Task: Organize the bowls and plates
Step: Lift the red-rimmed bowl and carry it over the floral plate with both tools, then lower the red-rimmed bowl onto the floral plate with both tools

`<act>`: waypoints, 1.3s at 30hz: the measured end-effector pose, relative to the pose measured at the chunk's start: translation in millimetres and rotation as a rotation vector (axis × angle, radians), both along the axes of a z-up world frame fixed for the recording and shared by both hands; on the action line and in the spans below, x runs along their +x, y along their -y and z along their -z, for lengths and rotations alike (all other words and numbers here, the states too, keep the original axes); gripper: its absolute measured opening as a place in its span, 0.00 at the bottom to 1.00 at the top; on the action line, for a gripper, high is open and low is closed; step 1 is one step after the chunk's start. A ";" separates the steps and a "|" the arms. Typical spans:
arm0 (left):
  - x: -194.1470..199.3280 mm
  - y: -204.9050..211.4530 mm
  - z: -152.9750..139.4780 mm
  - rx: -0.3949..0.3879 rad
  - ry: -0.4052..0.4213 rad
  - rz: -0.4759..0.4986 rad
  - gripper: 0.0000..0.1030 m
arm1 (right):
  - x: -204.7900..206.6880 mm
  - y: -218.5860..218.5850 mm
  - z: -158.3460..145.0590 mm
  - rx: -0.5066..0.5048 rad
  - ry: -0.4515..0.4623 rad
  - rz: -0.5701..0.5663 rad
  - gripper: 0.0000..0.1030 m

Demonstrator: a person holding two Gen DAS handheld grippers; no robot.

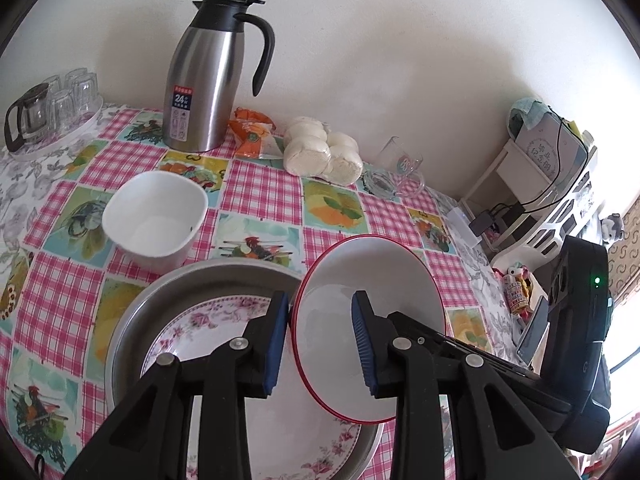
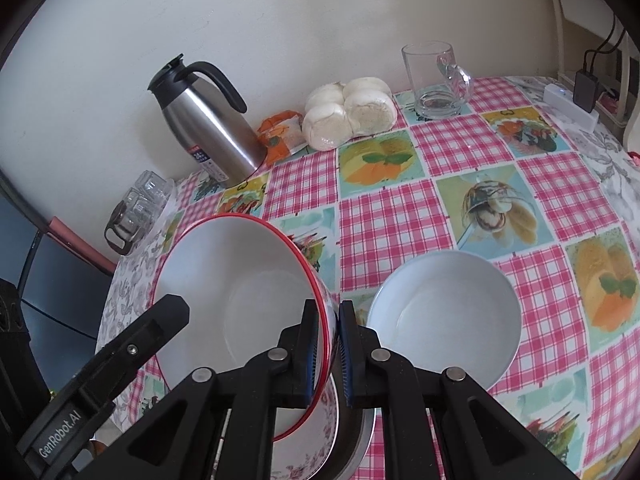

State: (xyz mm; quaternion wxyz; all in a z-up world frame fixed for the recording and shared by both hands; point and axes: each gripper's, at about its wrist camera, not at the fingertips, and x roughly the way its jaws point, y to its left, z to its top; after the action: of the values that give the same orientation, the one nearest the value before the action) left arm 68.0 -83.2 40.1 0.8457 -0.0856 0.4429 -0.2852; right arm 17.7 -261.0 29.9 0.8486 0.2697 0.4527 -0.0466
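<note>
Red-rimmed bowl [image 2: 240,312] tilted over floral plate [image 1: 208,320] in metal pan [image 1: 132,320]

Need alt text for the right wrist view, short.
The right tool pinches the rim of a tilted red-rimmed bowl above a floral plate in a metal pan. A plain white bowl sits to its right on the checked tablecloth.

left gripper [image 1: 320,344]: fingers parted, straddling rim | red-rimmed white bowl [image 1: 372,320]: tilted over floral plate [image 1: 208,324] | round metal tray [image 1: 132,320]: beneath plate
</note>
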 end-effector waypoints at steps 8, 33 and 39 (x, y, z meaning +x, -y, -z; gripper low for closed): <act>-8.3 -20.1 1.5 -0.013 -0.010 -0.027 0.32 | -8.6 -16.8 9.8 0.045 -0.009 -0.013 0.11; 3.9 -54.4 24.7 -0.016 -0.104 -0.100 0.32 | -1.3 -54.2 36.5 0.069 -0.061 -0.040 0.11; 9.1 -57.4 32.8 -0.007 -0.126 -0.109 0.32 | 4.9 -54.9 43.6 0.076 -0.077 -0.045 0.11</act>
State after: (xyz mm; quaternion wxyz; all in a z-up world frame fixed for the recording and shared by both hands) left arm 77.1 -25.9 7.3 0.8302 -0.1303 0.4888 -0.2342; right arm 22.6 -206.0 -13.7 0.8205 0.2894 0.4926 -0.0208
